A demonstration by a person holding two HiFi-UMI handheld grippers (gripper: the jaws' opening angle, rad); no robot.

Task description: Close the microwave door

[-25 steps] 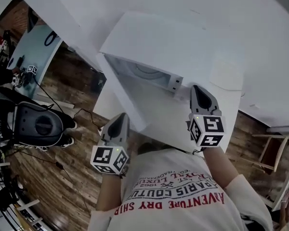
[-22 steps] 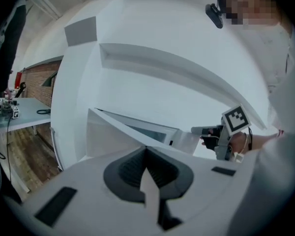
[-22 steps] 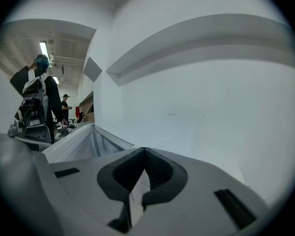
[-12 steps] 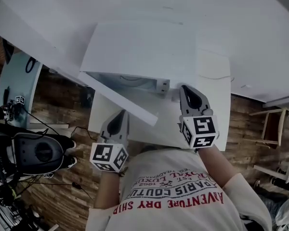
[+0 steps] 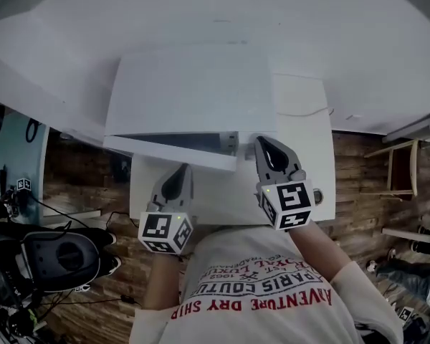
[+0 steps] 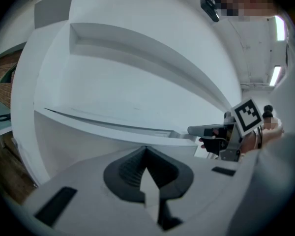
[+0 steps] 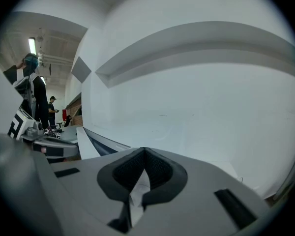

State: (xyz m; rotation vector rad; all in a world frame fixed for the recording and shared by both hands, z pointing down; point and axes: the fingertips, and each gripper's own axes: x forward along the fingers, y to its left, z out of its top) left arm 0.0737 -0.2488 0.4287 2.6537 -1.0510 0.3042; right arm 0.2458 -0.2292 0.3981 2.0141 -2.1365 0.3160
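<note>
A white microwave (image 5: 193, 84) stands on a white table (image 5: 304, 170) against the wall. Its door (image 5: 168, 153) is hinged at the left and stands only slightly ajar, with a thin dark wedge of the inside showing at the right end. My left gripper (image 5: 177, 179) is shut and empty, its tip just in front of the door's middle. My right gripper (image 5: 261, 146), also shut and empty, sits beside the door's free right edge. In the left gripper view the door (image 6: 113, 127) fills the front past my left gripper (image 6: 146, 151). The right gripper view shows the door's edge (image 7: 96, 144) left of my right gripper (image 7: 144, 152).
Wooden floor surrounds the table. A black office chair (image 5: 57, 256) stands at the lower left, a light-blue board (image 5: 14, 156) at the left and a wooden frame (image 5: 401, 185) at the right. People (image 7: 51, 112) stand far off in the right gripper view.
The door has swung from wide open to nearly shut. Both grippers have moved forward toward the microwave with it.
</note>
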